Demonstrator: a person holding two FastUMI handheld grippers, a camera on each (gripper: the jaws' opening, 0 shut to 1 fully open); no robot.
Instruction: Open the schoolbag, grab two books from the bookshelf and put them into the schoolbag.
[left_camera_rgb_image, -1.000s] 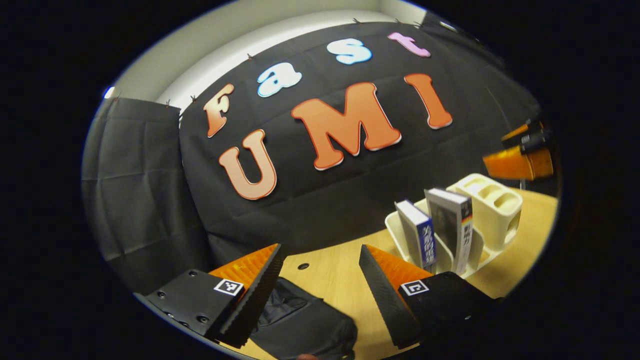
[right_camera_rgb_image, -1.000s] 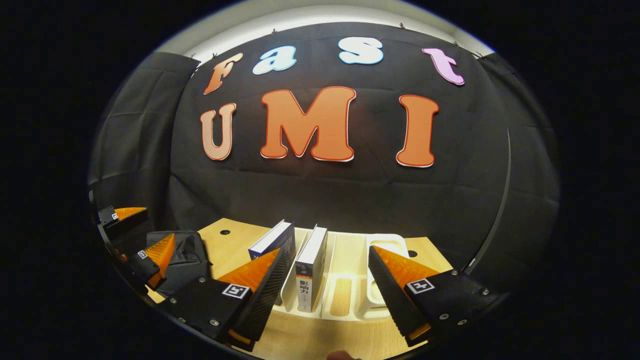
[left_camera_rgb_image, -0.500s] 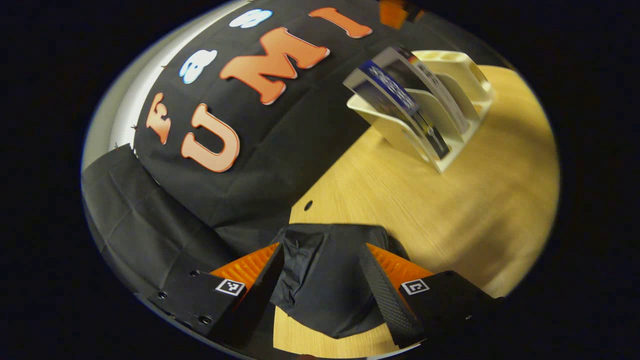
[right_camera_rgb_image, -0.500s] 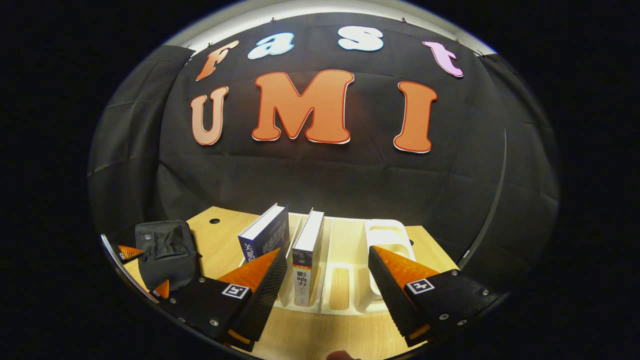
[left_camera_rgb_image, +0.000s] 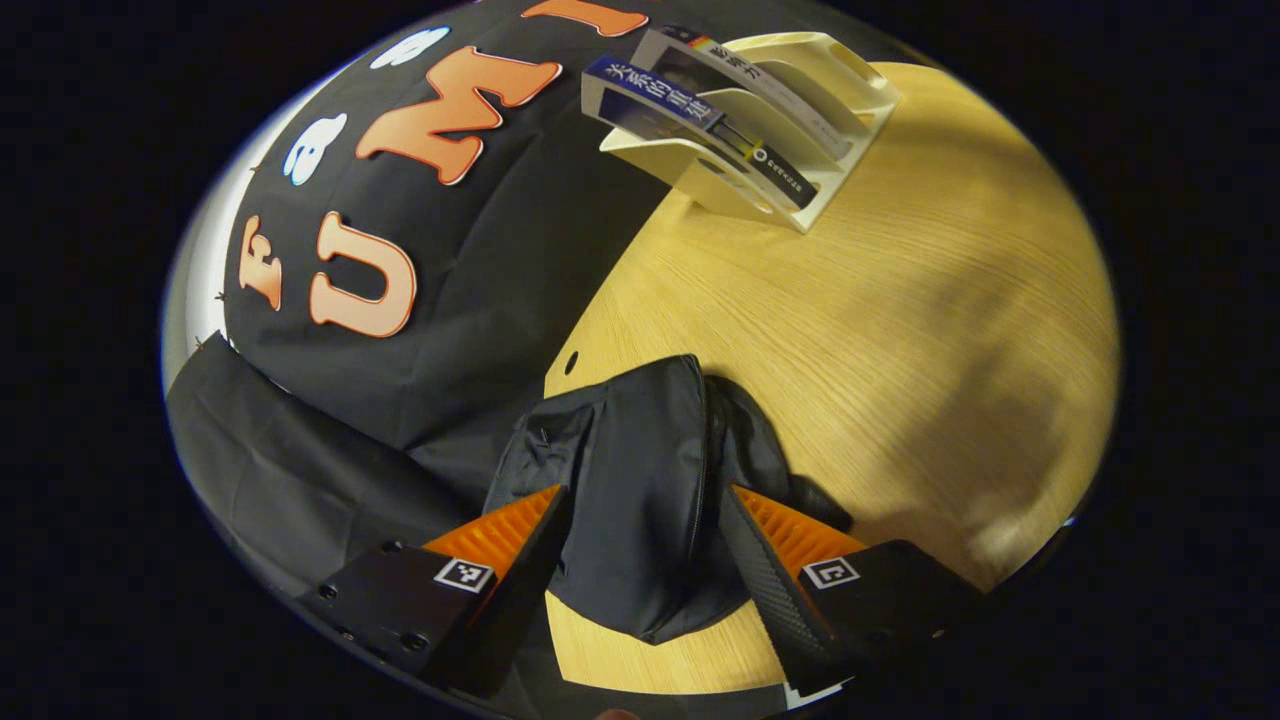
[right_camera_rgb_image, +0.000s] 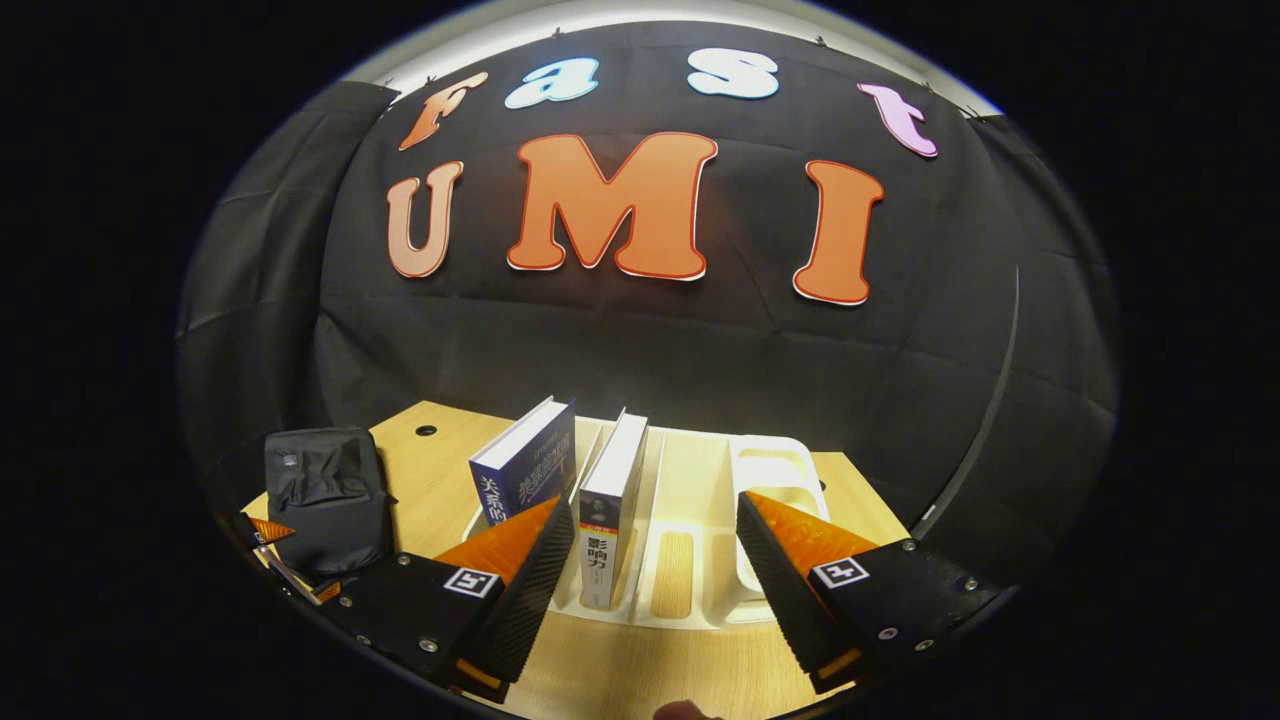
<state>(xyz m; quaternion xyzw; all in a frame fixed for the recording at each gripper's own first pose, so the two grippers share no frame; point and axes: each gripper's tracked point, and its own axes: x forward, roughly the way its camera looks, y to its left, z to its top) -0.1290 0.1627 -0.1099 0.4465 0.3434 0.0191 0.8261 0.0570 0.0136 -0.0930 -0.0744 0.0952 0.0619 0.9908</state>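
Left gripper (left_camera_rgb_image: 640, 545) just swung down over the black schoolbag (left_camera_rgb_image: 640, 480) on the bench (left_camera_rgb_image: 900, 330), jaws spread around it, zipper shut, while right gripper (right_camera_rgb_image: 650, 560) waits spread before both books (right_camera_rgb_image: 610, 500) in the bookshelf (right_camera_rgb_image: 700, 540).

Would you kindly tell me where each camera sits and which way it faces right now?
Left gripper view: rides the left tool, tilted down at the schoolbag on the table; its open fingers frame the bag.
Right gripper view: rides the right tool, facing the bookshelf and two books; fingers open.
Shared: schoolbag, bookshelf, books.
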